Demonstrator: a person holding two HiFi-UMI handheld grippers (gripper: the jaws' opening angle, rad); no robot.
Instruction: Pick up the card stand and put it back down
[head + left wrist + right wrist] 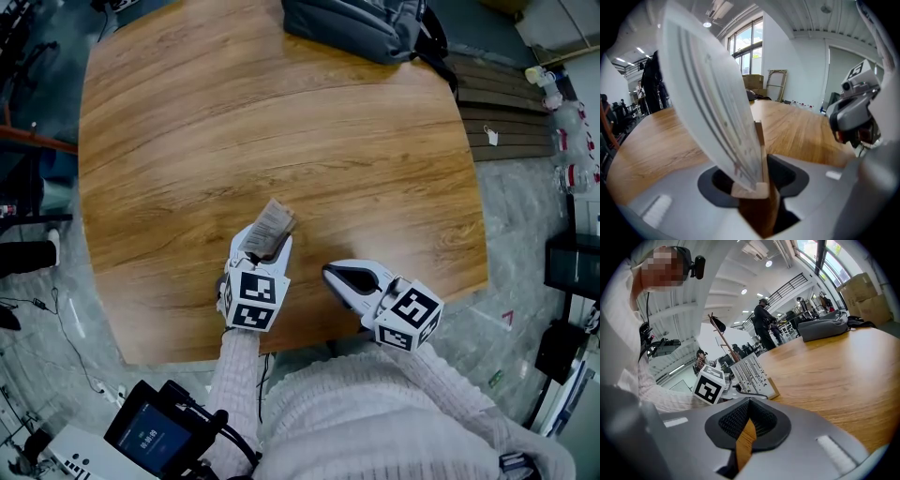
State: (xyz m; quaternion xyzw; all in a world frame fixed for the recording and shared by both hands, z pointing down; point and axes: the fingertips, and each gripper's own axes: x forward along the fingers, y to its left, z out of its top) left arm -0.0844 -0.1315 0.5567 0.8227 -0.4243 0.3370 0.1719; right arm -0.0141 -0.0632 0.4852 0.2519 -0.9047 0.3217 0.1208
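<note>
Card stand (273,222) pinched in left tongs (268,251), right tongs (746,427) closed, empty.

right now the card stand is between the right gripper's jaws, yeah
No. The card stand is between the left gripper's jaws, not the right gripper's, which has nothing between its jaws. The left gripper view shows it.
</note>
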